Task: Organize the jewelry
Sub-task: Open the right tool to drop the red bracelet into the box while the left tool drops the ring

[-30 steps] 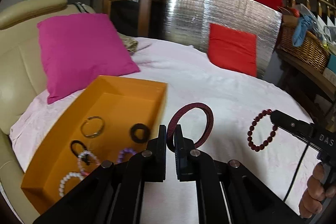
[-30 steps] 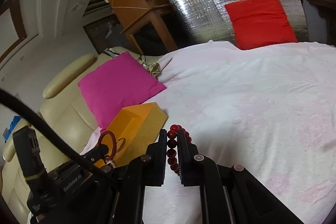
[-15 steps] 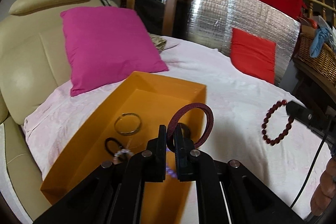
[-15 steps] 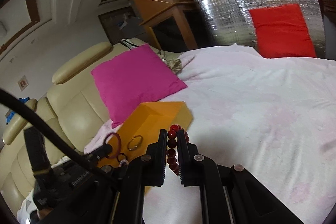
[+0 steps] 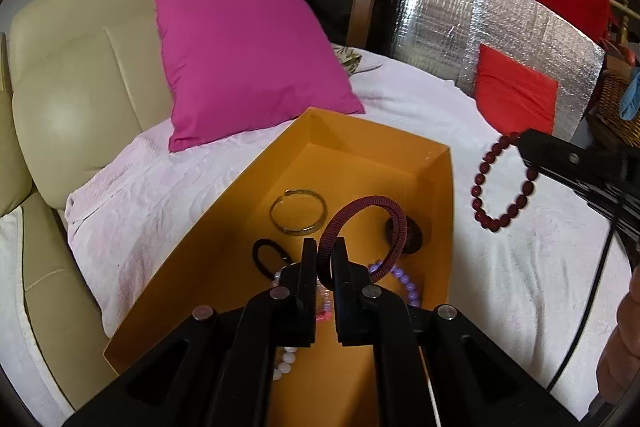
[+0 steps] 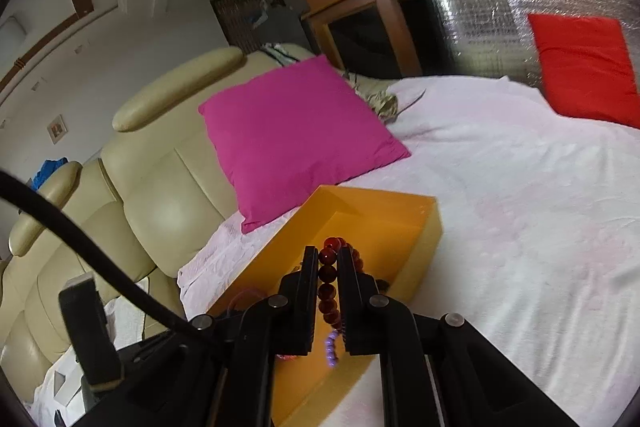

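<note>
The left tool (image 5: 325, 259) is closed on a dark maroon ribbed bangle (image 5: 372, 223), pinching its lower left arc so that the ring stands upright above the open orange box (image 5: 440, 187). The box lies on a bed covered by a pale pink sheet (image 5: 500, 267), near the bed's left edge, just in front of a magenta cushion (image 5: 248, 59) that leans on the cream leather headboard (image 5: 76, 75). Inside the box, below the held bangle, lie a thin gold bangle (image 5: 297, 211) towards the middle, a black hair tie (image 5: 269, 257) nearer the left wall, a dark ring-shaped piece (image 5: 414, 233) close to the right wall, and purple beads (image 5: 404, 281) partly hidden behind the tool; white beads (image 5: 285, 361) and a bit of pink show between the tool's arms. The right tool (image 6: 329, 261) is clamped on a strand of dark red beads (image 6: 327, 277), which runs in a column between its jaws. In the left wrist view that red bead bracelet (image 5: 502, 183) hangs as an open loop from the tip of the right tool (image 5: 532, 151), in the air to the right of the box and over the sheet. From the right wrist view the strand sits over the box's (image 6: 424, 239) near right wall. A red cushion (image 5: 516, 95) rests against a silver foil panel (image 5: 480, 19) at the bed's far edge.
</note>
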